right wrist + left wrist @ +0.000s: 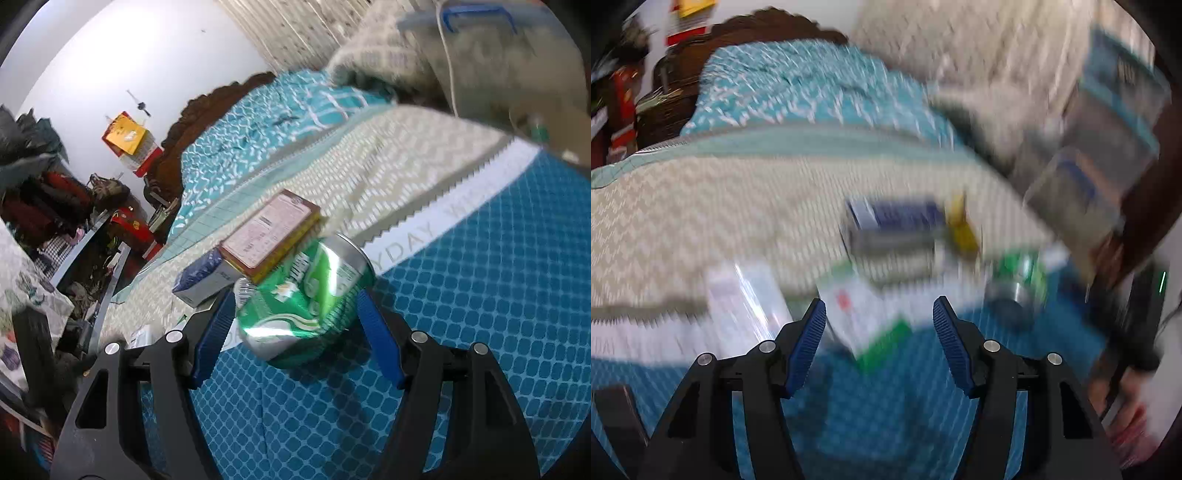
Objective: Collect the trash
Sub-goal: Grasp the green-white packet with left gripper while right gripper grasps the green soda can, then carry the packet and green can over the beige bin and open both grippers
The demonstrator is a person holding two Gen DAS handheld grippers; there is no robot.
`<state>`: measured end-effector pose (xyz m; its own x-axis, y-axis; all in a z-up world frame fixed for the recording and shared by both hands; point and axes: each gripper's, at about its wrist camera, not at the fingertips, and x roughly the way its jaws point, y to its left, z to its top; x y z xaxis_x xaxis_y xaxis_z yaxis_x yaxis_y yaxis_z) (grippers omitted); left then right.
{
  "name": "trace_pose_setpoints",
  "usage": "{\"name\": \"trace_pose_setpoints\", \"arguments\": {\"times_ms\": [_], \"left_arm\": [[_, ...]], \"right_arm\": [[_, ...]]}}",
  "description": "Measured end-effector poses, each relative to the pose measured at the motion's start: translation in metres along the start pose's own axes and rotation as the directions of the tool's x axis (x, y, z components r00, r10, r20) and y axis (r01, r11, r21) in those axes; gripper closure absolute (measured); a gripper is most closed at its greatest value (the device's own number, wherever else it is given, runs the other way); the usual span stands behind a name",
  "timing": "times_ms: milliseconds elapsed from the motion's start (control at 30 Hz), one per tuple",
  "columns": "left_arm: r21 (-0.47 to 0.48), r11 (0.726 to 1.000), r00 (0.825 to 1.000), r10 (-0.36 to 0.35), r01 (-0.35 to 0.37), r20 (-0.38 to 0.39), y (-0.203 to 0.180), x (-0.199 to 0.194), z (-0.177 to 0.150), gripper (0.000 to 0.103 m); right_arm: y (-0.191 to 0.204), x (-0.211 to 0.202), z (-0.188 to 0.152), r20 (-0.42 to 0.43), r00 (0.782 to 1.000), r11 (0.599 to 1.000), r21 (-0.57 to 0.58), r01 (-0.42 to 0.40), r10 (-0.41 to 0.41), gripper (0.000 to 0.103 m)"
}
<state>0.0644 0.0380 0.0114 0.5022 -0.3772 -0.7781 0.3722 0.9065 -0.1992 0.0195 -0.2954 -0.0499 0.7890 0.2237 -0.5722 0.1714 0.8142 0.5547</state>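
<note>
Watching the right gripper (295, 325) first, I am seeing the green can (306, 299) lying between its 2 blue pads, dented, on the blue patterned bedspread (480, 314), and my worry is the grip itself: the jaws are standing spread around the can with a small gap showing on each side, so I am judging it as framed, not yet pinched. If I close off-centre, the crushed, shiny wall could squirm out sideways or roll away across the soft cover. The brown-edged carton (271, 234) is resting tilted, seemingly against the can's far end, and the blue and white box (203, 280) is sitting just beside it, so lifting the can is likely to tip the carton over or drag it along. The right gripper is angled down and forward, low over the bed, pads level with the can's middle. The left gripper (879, 332) is a second risk: its view is heavily smeared, which suggests fast motion, and its jaws are spread wide with nothing between them, hovering above a white and green box (864, 314). In that view the can (1019, 280) is showing only as a green blur near a dark blue box (897, 221). Swinging blind like this, I could knock the litter off the bed.
</note>
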Motion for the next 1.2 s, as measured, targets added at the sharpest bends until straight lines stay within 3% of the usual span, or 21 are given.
{"name": "trace_pose_setpoints", "arguments": {"times_ms": [133, 200, 300, 400, 433, 467, 533, 567, 600, 633, 667, 867, 1033, 1200], "left_arm": [[-0.004, 0.997, 0.993, 0.072, -0.073, -0.098, -0.010, 0.028, -0.024, 0.043], [-0.075, 0.994, 0.987, 0.072, -0.083, -0.142, 0.000, 0.040, -0.023, 0.030], [-0.191, 0.980, 0.990, 0.036, -0.062, -0.137, 0.018, 0.050, -0.015, 0.027], [-0.227, 0.972, 0.992, 0.035, -0.063, -0.124, 0.023, 0.061, -0.002, 0.027], [-0.226, 0.971, 0.991, 0.047, -0.074, -0.121, 0.024, 0.064, 0.002, 0.028], [-0.223, 0.971, 0.991, 0.058, -0.084, -0.119, 0.022, 0.067, 0.006, 0.028], [-0.213, 0.972, 0.991, 0.077, -0.098, -0.107, 0.019, 0.075, 0.016, 0.034], [-0.203, 0.973, 0.990, 0.093, -0.113, -0.104, 0.017, 0.078, 0.019, 0.046], [-0.184, 0.976, 0.989, 0.100, -0.118, -0.105, 0.012, 0.082, 0.023, 0.065], [-0.173, 0.979, 0.990, 0.092, -0.110, -0.108, 0.010, 0.084, 0.023, 0.075], [-0.163, 0.982, 0.990, 0.072, -0.092, -0.120, 0.005, 0.087, 0.024, 0.100], [-0.119, 0.991, 0.989, -0.071, 0.055, -0.133, -0.015, 0.086, 0.013, 0.103], [-0.114, 0.978, 0.977, -0.186, 0.173, -0.107, -0.028, 0.066, 0.009, 0.103], [-0.027, 0.976, 0.972, -0.219, 0.218, -0.084, -0.066, 0.053, 0.022, 0.103]], "right_arm": [[-0.013, 0.021, 0.002, -0.084, 0.996, 0.996, 0.084, -0.032, 0.039, 0.033], [-0.019, 0.037, 0.003, -0.145, 0.985, 0.988, 0.141, -0.070, 0.090, 0.033], [-0.025, 0.056, 0.002, -0.183, 0.973, 0.972, 0.211, -0.102, 0.142, 0.033], [-0.027, 0.064, 0.005, -0.180, 0.972, 0.967, 0.232, -0.108, 0.152, 0.034], [-0.029, 0.066, 0.007, -0.182, 0.970, 0.963, 0.246, -0.114, 0.161, 0.040], [-0.031, 0.067, 0.007, -0.185, 0.967, 0.958, 0.260, -0.122, 0.174, 0.055], [-0.035, 0.069, 0.009, -0.186, 0.956, 0.945, 0.281, -0.170, 0.227, 0.072], [-0.034, 0.068, 0.010, -0.186, 0.957, 0.948, 0.269, -0.169, 0.223, 0.075], [-0.031, 0.065, 0.010, -0.184, 0.958, 0.954, 0.249, -0.170, 0.219, 0.077], [-0.029, 0.061, 0.011, -0.181, 0.958, 0.956, 0.234, -0.179, 0.224, 0.082], [-0.026, 0.058, 0.012, -0.179, 0.958, 0.957, 0.225, -0.184, 0.226, 0.085], [-0.021, 0.019, 0.016, -0.117, 0.969, 0.972, 0.118, -0.205, 0.218, 0.085], [-0.034, -0.005, 0.017, -0.071, 0.967, 0.964, 0.123, -0.237, 0.246, 0.085], [-0.048, -0.014, 0.016, -0.054, 0.972, 0.969, 0.116, -0.220, 0.227, 0.085]]}}
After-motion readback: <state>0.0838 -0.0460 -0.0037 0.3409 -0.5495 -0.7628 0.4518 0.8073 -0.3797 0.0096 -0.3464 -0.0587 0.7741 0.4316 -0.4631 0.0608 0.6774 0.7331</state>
